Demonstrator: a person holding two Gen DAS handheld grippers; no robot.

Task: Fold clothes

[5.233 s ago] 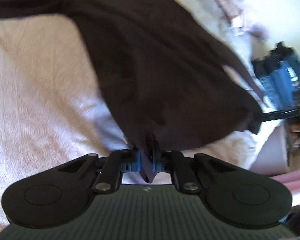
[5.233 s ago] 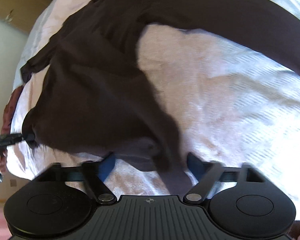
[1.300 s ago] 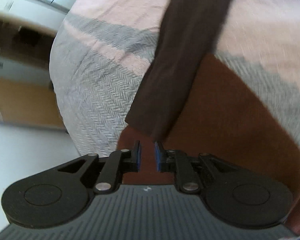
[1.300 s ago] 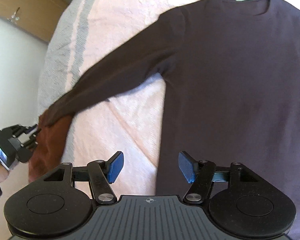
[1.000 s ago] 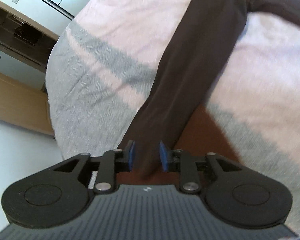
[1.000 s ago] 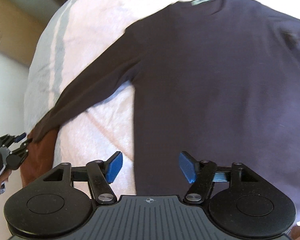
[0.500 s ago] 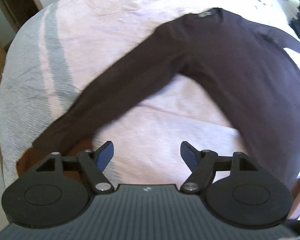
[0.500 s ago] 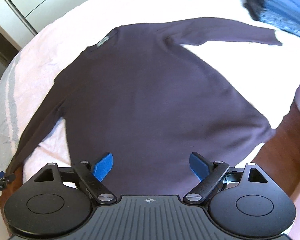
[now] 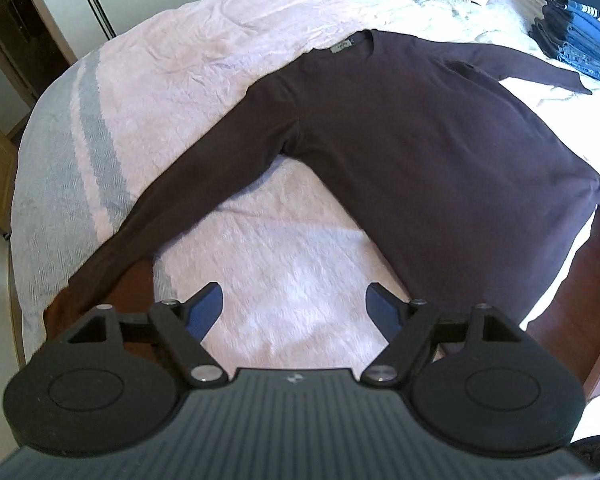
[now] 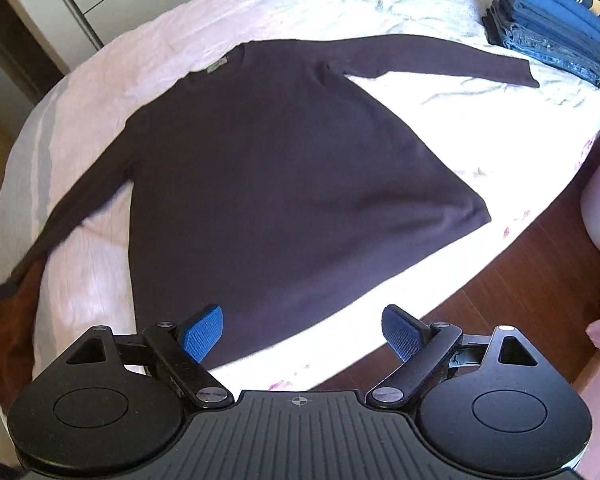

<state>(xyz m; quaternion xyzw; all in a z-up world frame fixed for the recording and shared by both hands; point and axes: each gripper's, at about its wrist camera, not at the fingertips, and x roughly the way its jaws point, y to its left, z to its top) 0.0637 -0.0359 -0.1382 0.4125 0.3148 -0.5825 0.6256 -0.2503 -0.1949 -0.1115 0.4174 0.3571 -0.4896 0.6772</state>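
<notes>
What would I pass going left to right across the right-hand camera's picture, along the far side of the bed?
Wardrobe doors → the sweater's neck label → its outstretched sleeve → the stack of folded clothes.

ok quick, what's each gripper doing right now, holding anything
left gripper: jaws opening, nothing between them, above the bedspread.
right gripper: open, holding nothing, over the hem of the dark sweater.

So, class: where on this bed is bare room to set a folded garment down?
Bare bedspread lies beyond the sweater's collar, and between its right sleeve and hem. The far right corner is crowded by a stack of folded clothes.
</notes>
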